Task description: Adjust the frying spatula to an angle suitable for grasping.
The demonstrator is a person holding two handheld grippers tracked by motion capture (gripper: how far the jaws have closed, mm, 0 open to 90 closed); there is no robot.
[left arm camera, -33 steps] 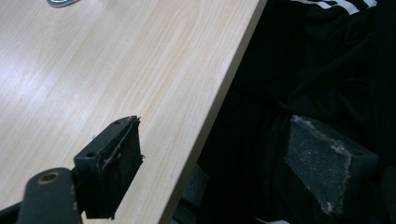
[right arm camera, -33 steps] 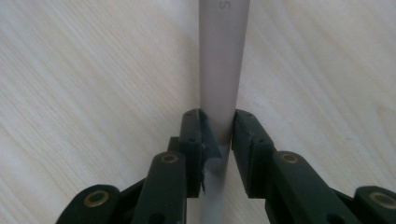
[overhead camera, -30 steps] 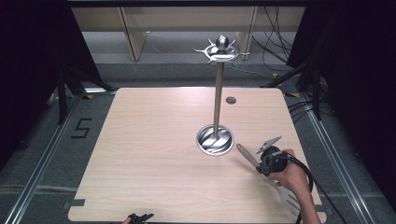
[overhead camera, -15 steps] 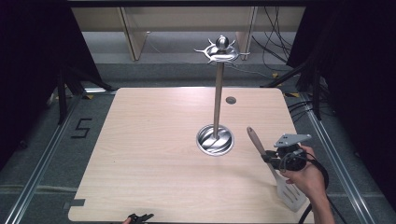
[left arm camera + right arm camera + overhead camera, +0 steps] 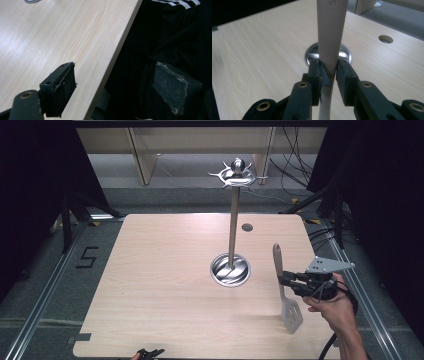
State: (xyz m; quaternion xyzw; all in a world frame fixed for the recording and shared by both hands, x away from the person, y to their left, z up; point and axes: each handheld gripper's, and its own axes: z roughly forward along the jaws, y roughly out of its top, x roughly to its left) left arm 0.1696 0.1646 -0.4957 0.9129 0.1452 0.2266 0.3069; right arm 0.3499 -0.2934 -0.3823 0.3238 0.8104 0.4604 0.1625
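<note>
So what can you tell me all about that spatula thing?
The spatula has a long pale beige handle, plastic by the look of it, and a flat slotted blade at the bottom. It stands nearly upright, handle up and blade down, over the right side of the wooden table, beside the shiny stand base. The right gripper is shut on its handle, about halfway up. Whether the blade touches the table, I cannot tell.

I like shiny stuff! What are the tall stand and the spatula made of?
The stand looks like polished metal: its round base mirrors the light in bright streaks. The spatula has a matte beige handle, probably plastic or silicone; its slotted blade looks greyish, maybe metal, hard to tell.
</note>
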